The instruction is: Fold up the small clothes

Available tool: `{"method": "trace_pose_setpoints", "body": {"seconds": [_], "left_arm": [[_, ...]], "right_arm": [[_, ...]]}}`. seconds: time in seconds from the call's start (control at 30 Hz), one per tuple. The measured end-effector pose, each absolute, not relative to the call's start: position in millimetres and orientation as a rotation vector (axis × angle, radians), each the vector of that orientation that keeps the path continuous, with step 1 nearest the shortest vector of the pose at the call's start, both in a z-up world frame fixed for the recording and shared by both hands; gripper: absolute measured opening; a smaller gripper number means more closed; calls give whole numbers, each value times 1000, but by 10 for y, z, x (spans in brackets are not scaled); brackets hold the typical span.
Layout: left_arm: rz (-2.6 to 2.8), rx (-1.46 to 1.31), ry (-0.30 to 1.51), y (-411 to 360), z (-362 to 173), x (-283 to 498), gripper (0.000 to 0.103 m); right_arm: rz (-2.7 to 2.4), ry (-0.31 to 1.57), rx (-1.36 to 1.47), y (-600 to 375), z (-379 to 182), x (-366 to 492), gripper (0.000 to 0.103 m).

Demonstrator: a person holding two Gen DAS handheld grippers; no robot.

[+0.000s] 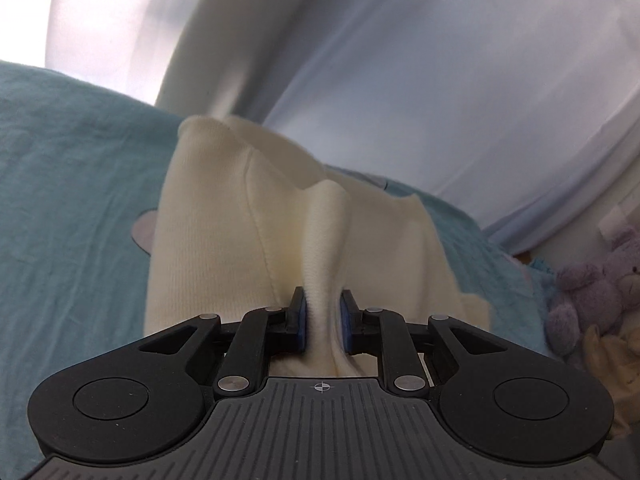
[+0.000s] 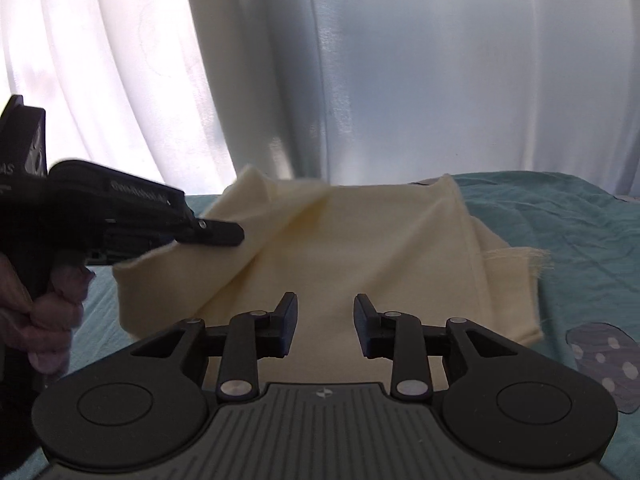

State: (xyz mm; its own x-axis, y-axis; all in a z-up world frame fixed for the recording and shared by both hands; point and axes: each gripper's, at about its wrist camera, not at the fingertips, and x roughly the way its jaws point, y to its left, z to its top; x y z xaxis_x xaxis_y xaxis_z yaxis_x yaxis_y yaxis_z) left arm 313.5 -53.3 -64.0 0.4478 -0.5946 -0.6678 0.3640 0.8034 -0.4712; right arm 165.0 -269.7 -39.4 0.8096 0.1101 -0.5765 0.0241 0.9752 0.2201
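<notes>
Our left gripper (image 1: 323, 318) has its jaws pinching a ridge of the cream garment (image 1: 224, 248); the cloth bunches into a narrow fold between the blue pads (image 1: 301, 320) and rises away from them like a tent. Our right gripper (image 2: 326, 326) has its jaws spread, with nothing between them, hovering just above the flat near part of the same garment.

Seen from the right wrist, the left gripper comes in from the left side, level and pointing rightward, its tip at the raised left edge of the cloth. Our left hand (image 2: 48, 312) is wrapped around its handle below, fingers curled. The right gripper points forward over the garment toward the curtain.

The garment lies on a teal bedsheet (image 1: 72, 208), mostly spread out, with its left portion lifted and creased where we grip it. Loose threads (image 2: 536, 258) fray from its right edge. A grey spotted patch (image 2: 600, 364) shows on the sheet to the right of the cloth.

Behind the bed hangs a pale curtain (image 2: 440, 80), bright with daylight on the left. In the left wrist view, a purple soft toy (image 1: 592, 292) sits at the far right edge of the bed.
</notes>
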Motion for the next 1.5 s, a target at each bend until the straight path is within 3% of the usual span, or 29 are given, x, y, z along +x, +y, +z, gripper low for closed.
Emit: {"method": "trace_pose_setpoints", "body": {"seconds": [0.23,0.3,0.43,0.63,0.83,1.0,1.07,1.5], "left_arm": [[-636,-302,922,-424,-425,3012,35],[-605,-284,866,-281,-271,2938,51],[-476,-202,827,-44,-211,2837,51],[-426,-186,919,66,-525,2721,52],[-414,-174,914,-10,-565,2667,62],[-421,-207,978,-47,-716,2672,71],[-424,-248,999,-6,-767,2672,72],[-416,-252,999,80,-759,2634,75]], "right_arm": [[41,665,247,-2806,-468,1607,37],[43,666,253,-2827,-477,1630,37],[60,659,275,-2825,-448,1639,38],[156,613,291,-2670,-249,1874,38],[250,596,175,-2307,-112,2275,37],[176,739,89,-2241,-525,2517,35],[165,715,151,-2369,-626,2474,47],[365,828,618,-2827,-692,2689,63]]}}
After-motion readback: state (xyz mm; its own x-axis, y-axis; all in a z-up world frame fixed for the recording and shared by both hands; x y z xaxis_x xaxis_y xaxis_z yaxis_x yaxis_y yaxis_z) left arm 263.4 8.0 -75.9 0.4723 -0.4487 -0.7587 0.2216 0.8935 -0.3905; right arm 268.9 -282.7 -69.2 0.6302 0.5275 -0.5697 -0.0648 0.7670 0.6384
